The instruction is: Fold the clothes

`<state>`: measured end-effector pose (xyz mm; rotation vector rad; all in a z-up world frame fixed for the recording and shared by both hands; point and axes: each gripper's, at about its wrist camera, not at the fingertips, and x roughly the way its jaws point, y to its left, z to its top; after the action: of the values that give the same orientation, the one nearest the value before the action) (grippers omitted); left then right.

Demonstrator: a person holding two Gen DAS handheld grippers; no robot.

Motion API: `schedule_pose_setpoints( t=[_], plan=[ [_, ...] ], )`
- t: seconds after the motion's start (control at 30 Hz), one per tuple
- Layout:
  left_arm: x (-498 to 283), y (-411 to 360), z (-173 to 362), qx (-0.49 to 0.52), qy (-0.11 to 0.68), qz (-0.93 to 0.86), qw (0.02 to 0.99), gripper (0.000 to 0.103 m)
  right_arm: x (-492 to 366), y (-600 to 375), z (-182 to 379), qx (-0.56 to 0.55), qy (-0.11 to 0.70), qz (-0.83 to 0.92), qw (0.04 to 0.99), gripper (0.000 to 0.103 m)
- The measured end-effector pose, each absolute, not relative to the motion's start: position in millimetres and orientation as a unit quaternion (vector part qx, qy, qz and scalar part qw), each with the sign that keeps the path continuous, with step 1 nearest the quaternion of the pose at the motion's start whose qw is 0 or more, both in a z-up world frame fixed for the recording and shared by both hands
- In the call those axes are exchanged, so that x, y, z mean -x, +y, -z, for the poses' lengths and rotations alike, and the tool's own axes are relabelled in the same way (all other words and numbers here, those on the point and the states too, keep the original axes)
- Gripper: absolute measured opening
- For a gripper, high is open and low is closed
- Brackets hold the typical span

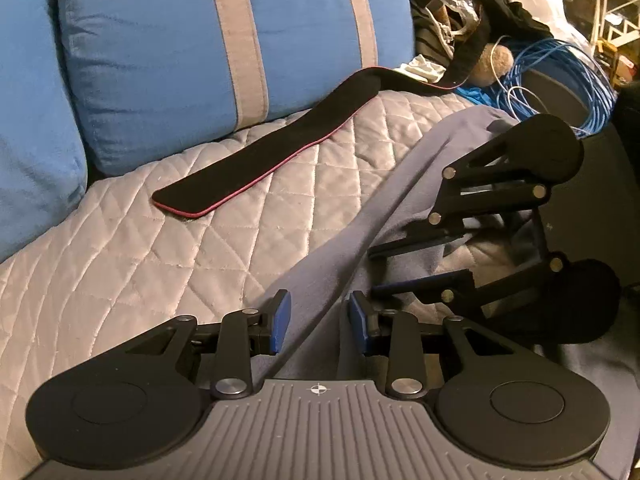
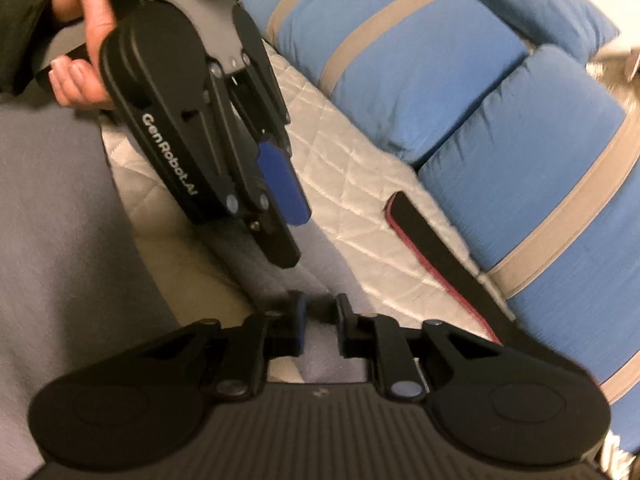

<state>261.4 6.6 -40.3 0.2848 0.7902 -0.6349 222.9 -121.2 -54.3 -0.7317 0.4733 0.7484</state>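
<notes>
A grey-blue garment (image 1: 360,216) lies on the quilted sofa seat (image 1: 140,248), with a long fold running away from me. My left gripper (image 1: 318,322) is open, its blue pads either side of the fold's near end. My right gripper (image 1: 374,272) shows in the left wrist view at the right, jaws apart over the same cloth. In the right wrist view my right gripper (image 2: 320,330) is open above the garment (image 2: 60,240), and the left gripper (image 2: 286,216) hangs just ahead of it, held by a hand.
A black strap with red edging (image 1: 256,168) lies on the seat; it also shows in the right wrist view (image 2: 432,240). Blue cushions with grey stripes (image 1: 224,40) stand behind. Coiled blue cable (image 1: 568,76) and piled clutter lie past the sofa's far end.
</notes>
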Motion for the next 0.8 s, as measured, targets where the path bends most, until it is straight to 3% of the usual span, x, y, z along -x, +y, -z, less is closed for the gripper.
schedule_pose_setpoints(
  t=[0.47,0.8],
  plan=[
    [-221.8,12.0,-4.1,-0.153,0.329,0.282,0.888,0.031,-177.4,-153.0,31.7,0.278,0.210,-0.328,0.878,0.004],
    [-153.5,-25.1,0.5,-0.295,0.268,0.308,0.864,0.032,-148.6,-154.3,33.1,0.273,0.210,-0.302,0.889,0.004]
  ],
)
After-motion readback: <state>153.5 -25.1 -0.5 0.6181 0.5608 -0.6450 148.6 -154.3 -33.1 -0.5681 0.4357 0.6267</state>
